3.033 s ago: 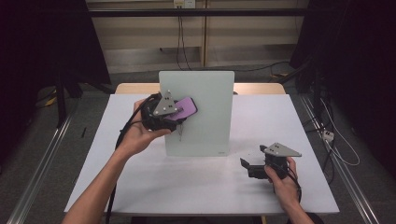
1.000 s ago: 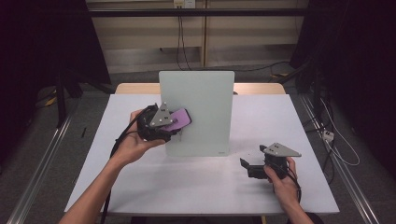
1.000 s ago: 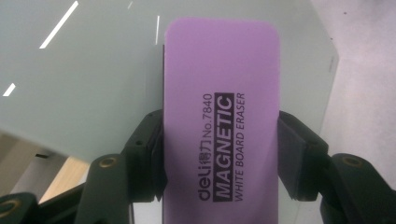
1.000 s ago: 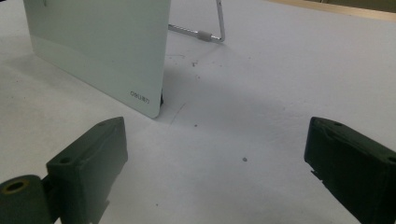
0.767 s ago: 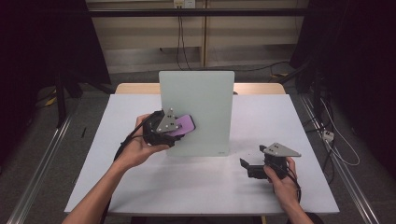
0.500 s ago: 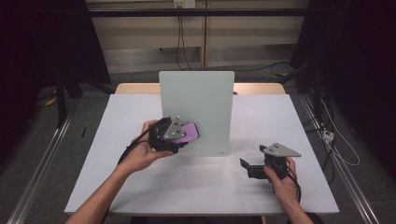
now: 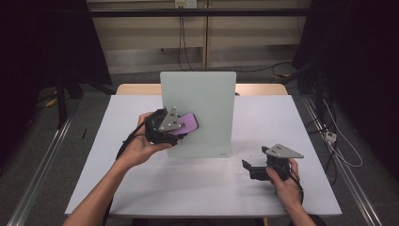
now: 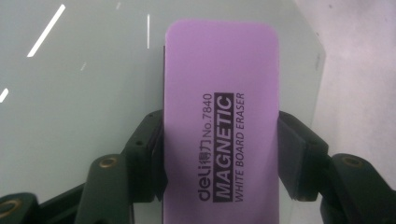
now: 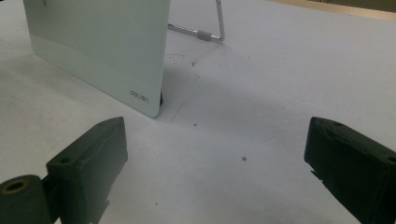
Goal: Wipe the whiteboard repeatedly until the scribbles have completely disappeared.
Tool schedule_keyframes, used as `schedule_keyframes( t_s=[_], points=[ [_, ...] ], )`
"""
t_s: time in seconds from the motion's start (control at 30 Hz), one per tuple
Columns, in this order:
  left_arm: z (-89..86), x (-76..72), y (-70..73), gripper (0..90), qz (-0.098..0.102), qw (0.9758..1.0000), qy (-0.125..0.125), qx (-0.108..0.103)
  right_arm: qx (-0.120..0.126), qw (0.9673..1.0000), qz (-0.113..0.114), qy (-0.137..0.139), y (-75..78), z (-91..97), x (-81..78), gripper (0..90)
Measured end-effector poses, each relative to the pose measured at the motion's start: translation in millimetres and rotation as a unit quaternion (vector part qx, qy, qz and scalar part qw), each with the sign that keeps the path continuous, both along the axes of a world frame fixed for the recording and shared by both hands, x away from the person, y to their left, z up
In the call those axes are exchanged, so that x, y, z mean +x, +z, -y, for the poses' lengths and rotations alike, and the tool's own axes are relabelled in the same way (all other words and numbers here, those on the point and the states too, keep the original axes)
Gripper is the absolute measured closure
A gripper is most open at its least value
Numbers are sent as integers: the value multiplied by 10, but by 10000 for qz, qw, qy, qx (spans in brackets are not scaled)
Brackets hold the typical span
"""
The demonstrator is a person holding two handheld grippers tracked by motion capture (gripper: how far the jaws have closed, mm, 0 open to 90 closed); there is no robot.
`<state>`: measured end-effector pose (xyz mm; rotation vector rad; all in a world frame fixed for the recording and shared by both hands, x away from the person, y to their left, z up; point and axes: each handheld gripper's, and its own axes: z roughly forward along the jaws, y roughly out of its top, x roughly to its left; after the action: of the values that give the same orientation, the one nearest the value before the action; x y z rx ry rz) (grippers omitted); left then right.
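My left tongs (image 7: 181,128) are clamped on the purple eraser (image 8: 219,121), flat against the lower left of the standing whiteboard (image 7: 207,101). My right tongs (image 7: 249,168) sit wide open with nothing in them, low over the table (image 7: 197,188) near the board's bottom right corner.

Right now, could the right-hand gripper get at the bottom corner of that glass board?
Probably yes. The right gripper rests open on the table, its fingers aimed at the board, with bare tabletop between them.
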<state>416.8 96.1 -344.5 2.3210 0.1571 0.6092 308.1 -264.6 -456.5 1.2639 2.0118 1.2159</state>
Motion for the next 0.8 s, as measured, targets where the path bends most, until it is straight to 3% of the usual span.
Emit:
schedule_keyframes(
  t_s=[0.23, 0.3, 0.53, 0.8],
  points=[
    [-66, 50, 165, 413, 205, 9995, 186, -139, 1, 10000, 3, 1, 0, -1, 0, 60],
    [-81, 59, 176, 413, 185, 9995, 189, -169, -4, 10000, 11, -1, 0, 2, 1, 60],
    [-56, -6, 44, 412, 199, 9996, 200, -54, -9, 10000, 15, 10, 0, -2, -2, 60],
    [-80, -68, -135, 412, -75, 9998, 146, 69, -8, 10000, 13, 12, -2, -5, 1, 60]
  ],
)
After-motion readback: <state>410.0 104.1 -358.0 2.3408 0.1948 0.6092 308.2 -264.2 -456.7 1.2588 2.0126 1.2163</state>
